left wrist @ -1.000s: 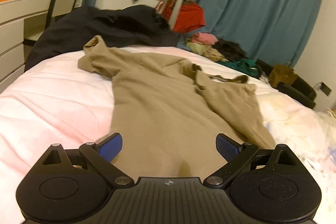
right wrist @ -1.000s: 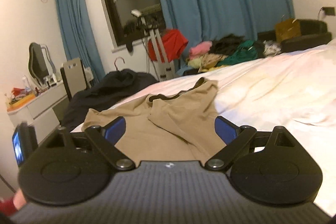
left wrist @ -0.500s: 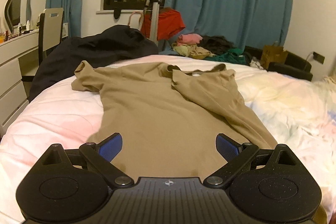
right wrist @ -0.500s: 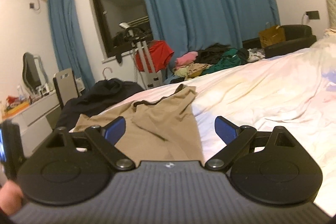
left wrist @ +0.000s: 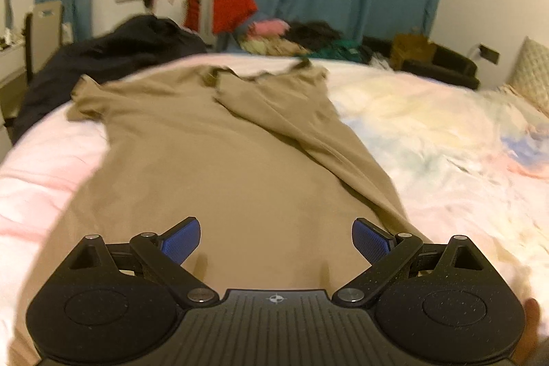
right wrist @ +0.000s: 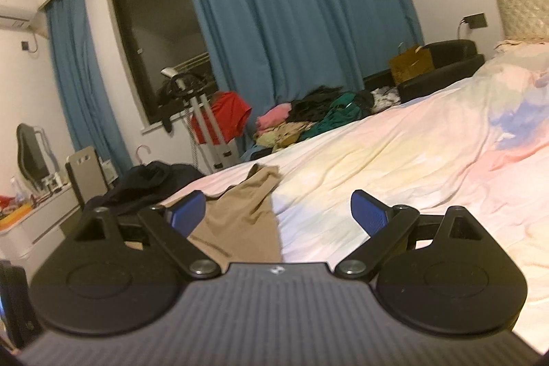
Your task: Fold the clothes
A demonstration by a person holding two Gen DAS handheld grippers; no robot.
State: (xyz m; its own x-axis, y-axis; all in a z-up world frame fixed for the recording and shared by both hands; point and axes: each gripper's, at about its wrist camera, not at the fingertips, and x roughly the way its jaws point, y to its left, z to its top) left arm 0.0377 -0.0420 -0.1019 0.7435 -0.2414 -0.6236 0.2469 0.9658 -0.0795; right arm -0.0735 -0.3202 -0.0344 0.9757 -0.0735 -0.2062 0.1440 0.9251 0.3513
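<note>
Left gripper (left wrist: 276,237), jaws apart and empty, has swung square over the hem of the tan shirt (left wrist: 219,160) lying on the bed (left wrist: 429,132). Right gripper (right wrist: 278,215), also apart, has drifted right off it. Likely lining up a fold. Hem hidden beneath the gripper bodies.

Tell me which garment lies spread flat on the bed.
The tan shirt, directly ahead of the open left gripper. The black garment and red one are bunched up beyond it.
</note>
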